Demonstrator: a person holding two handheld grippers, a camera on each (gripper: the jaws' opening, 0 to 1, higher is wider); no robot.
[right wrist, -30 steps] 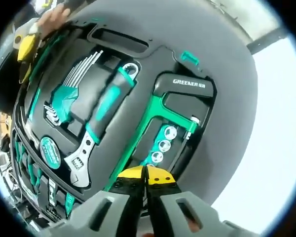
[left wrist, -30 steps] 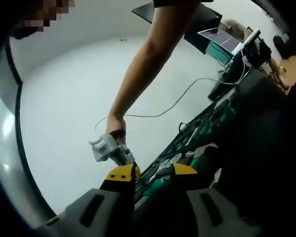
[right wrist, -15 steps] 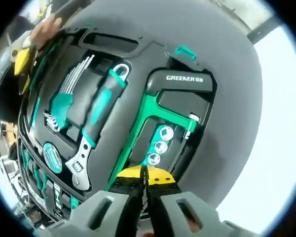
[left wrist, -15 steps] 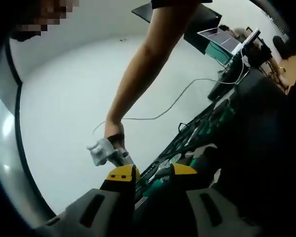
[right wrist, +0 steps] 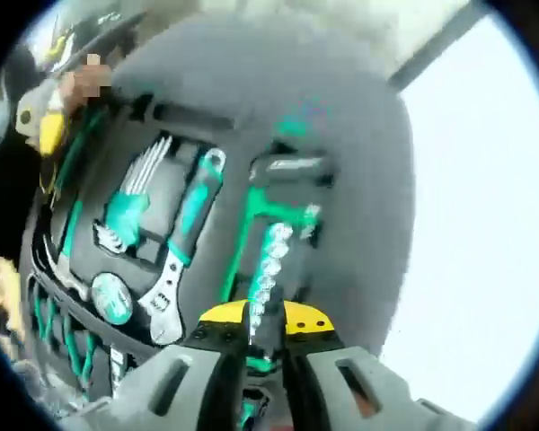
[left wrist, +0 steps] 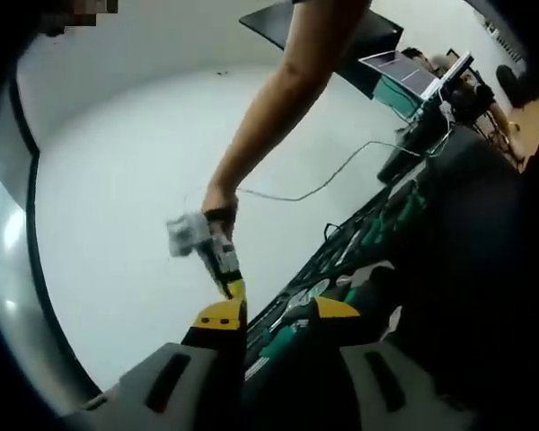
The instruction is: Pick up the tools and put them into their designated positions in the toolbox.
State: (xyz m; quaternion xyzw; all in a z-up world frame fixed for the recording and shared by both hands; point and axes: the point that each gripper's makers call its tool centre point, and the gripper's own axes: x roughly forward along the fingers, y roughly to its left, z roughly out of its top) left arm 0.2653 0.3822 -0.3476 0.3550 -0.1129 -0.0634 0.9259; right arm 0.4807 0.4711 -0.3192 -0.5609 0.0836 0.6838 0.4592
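Above toolbox (right wrist: 359,180) – right gripper (right wrist: 266,316) jaws slightly parted, empty; left gripper (left wrist: 277,312) parted – blurred swing risks clipping hacksaw (right wrist: 251,224).

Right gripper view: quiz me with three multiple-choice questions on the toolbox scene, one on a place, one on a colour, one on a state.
1. Where is the adjustable wrench?
A) between the hex keys and the hacksaw
B) on the white floor
C) in a gripper

2. What colour are the tips of the right gripper?
A) red
B) yellow
C) blue

3. The toolbox is:
A) latched shut
B) upside down
C) open

Answers: A, the wrench sits in its slot between those two; B, both tips are yellow; C, the tools in their slots are exposed.
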